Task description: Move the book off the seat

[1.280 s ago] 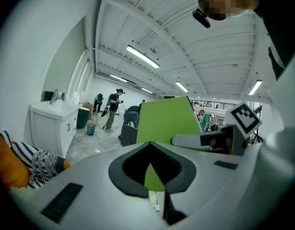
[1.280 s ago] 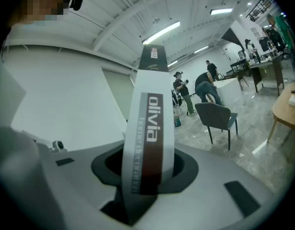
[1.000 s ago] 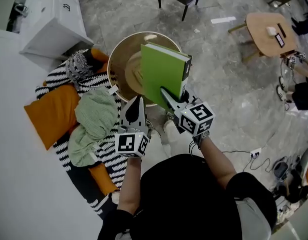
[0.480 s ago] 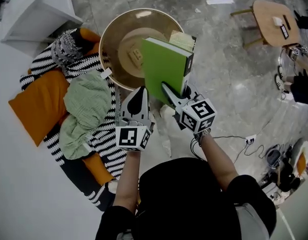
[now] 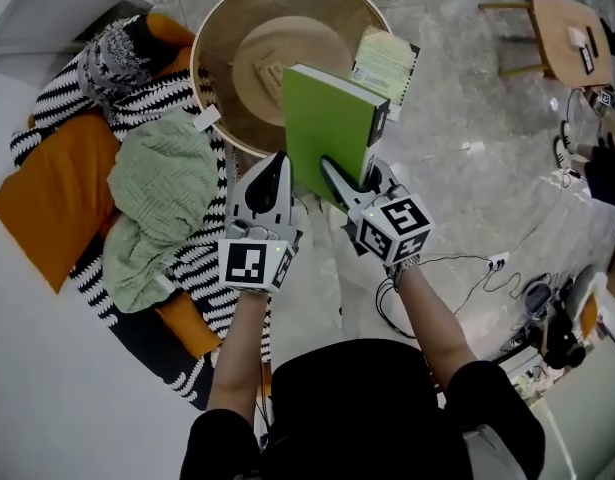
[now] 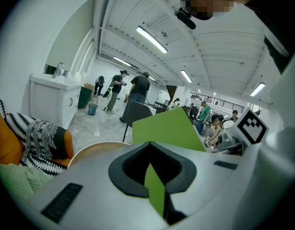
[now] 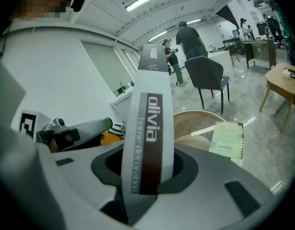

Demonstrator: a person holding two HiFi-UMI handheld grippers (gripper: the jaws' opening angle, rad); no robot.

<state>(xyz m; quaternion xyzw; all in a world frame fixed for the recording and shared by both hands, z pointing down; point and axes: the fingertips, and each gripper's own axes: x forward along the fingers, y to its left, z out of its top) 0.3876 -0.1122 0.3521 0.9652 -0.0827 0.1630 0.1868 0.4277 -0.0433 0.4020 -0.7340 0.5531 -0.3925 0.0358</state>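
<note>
**A:** Head view first. Where is the book against the claws?

**B:** The green book [image 5: 327, 128] is off the round seat [image 5: 237, 28]. It is held in the air above the seat's near rim and the grey marbled floor [image 5: 467, 168]. The right claw [image 5: 339, 180] bites its near, lower end, and the left claw [image 5: 270, 173] sits at its left edge.

**A:** Which way does it run?

**B:** It stands on edge with its long axis running away from the person. The flat matte green cover faces left.

**A:** Left gripper view?

**B:** The jaws are drawn together on a thin green sheet seen edge-on, the same green as the cover. The cover's broad face rises just beyond.

**A:** Right gripper view?

**B:** The jaws are clamped on the thick spine. It is a white band with a brown stripe lettered "olivia", upright and leaning slightly right. Beyond it the seat is a smooth tan bowl, with a pale green booklet [image 7: 227, 140] at its rim.
</note>
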